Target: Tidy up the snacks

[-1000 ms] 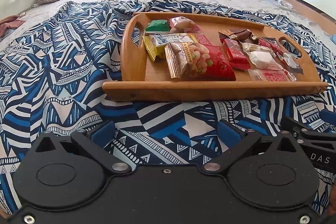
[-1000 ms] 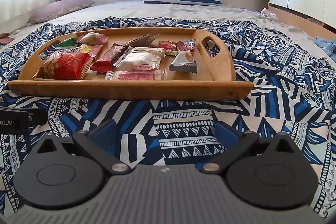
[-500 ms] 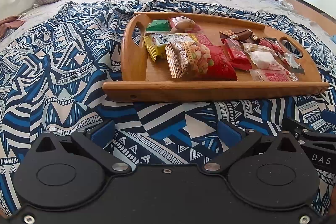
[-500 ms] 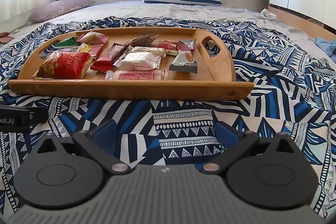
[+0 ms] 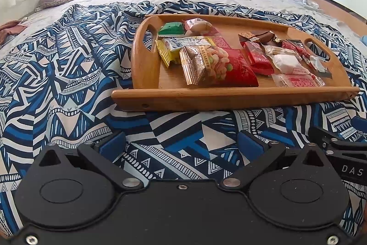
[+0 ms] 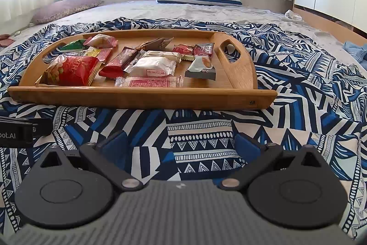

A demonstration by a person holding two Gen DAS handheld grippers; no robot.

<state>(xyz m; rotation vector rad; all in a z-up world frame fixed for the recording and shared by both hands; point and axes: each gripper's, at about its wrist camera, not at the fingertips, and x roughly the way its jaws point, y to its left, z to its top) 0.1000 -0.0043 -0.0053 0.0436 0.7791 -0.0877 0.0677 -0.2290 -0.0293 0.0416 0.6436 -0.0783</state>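
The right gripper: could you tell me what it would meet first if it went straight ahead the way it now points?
Most likely the near rail of the wooden tray. The right gripper, open and empty, hovers over the patterned blanket, aimed at the tray; if angled downward, it may touch the blanket first.

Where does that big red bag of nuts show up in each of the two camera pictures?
Left wrist view: the red nut bag lies centre frame, at the tray's near left.
Right wrist view: the same bag sits far left, near the front rail.
Shared landmark: the wooden tray, with the clear pink-label packet just behind its front rail.
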